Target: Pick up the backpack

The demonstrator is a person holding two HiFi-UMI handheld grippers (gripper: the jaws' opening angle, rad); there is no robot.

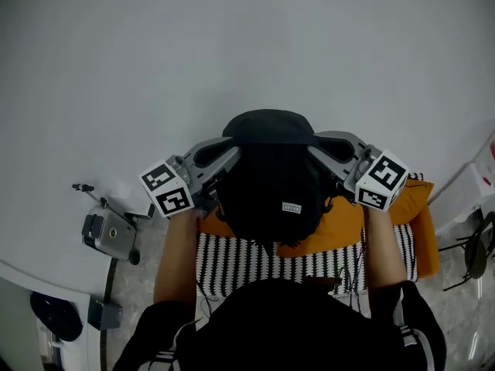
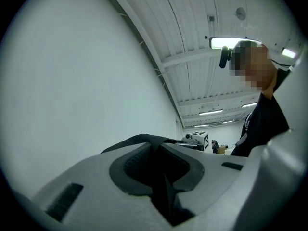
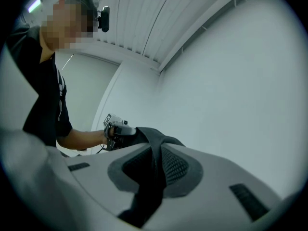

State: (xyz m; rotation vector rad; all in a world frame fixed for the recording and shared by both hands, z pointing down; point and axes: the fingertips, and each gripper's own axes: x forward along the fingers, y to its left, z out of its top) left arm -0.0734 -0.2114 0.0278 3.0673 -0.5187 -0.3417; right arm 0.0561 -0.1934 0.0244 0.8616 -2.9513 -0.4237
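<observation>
Overhead, from the head view, I see a black fabric backpack (image 1: pixel 271 184) hanging in the air between my two tools, in front of the person's chest and clear of what lies beneath it. A small white label (image 1: pixel 291 207) sits on its front. The left gripper (image 1: pixel 224 154), pale grey with a black-and-white marker cube, meets the bag's upper left edge. The right gripper (image 1: pixel 325 145), built the same, meets the upper right edge. Bare forearms run back from both tools to black sleeves with white stripes. Below the bag lie an orange cushion (image 1: pixel 348 222) and a black-and-white striped woven cloth (image 1: pixel 240 261). A plain white surface (image 1: pixel 232 52) fills the upper part of that view. To the left stands a small grey camera on a thin stand (image 1: pixel 108 234).

In the left gripper view, the left gripper (image 2: pixel 156 150) has its claw pinching a black strap (image 2: pixel 144 139), with the dark ribbed pads pressed on the webbing. The other tool's marker cube shows far off beside a white wall. In the right gripper view, the right gripper (image 3: pixel 154 162) likewise has its claw clamped on a black strap (image 3: pixel 154 138), which runs up between the pads towards the opposite hand.
</observation>
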